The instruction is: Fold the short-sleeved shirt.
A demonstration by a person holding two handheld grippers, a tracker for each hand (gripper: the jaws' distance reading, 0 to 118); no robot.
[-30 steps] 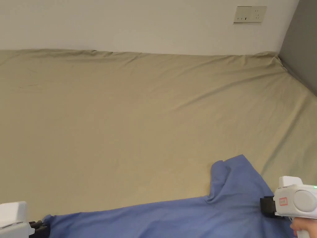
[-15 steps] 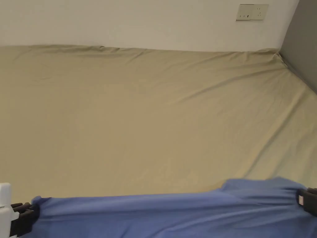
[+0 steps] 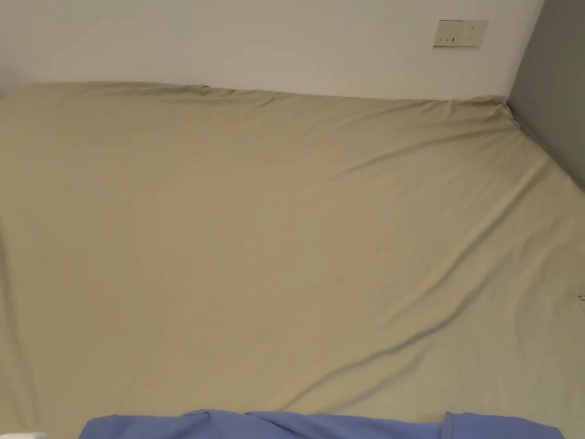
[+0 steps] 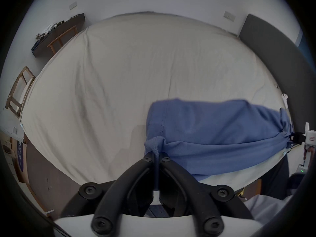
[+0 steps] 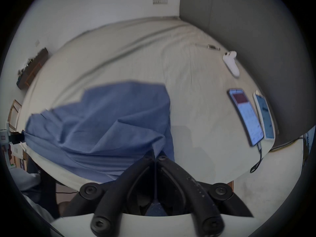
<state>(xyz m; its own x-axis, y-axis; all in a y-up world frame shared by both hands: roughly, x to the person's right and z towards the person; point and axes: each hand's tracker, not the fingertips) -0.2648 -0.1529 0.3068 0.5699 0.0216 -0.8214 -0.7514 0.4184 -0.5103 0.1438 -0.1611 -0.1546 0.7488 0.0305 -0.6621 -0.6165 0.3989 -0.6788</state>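
Observation:
The blue short-sleeved shirt (image 3: 320,426) peeks in as a strip at the bottom edge of the head view, lying over the near edge of the bed. In the left gripper view my left gripper (image 4: 156,155) is shut on a hemmed corner of the shirt (image 4: 213,134), which stretches away to the right gripper (image 4: 296,137) at the far right. In the right gripper view my right gripper (image 5: 156,156) is shut on the other corner of the shirt (image 5: 106,121), and the left gripper (image 5: 15,137) holds the far end.
A wide bed with a tan sheet (image 3: 285,228) runs back to a white wall. A grey headboard (image 5: 248,27) stands on the right. Two phones (image 5: 246,117) with a cable and a white controller (image 5: 231,63) lie near the headboard. Wooden furniture (image 4: 56,35) stands at the left.
Both grippers pulled the shirt toward the near edge of the bed and dropped below the head view. The sleeve that lay flat on the sheet has been drawn back with it.

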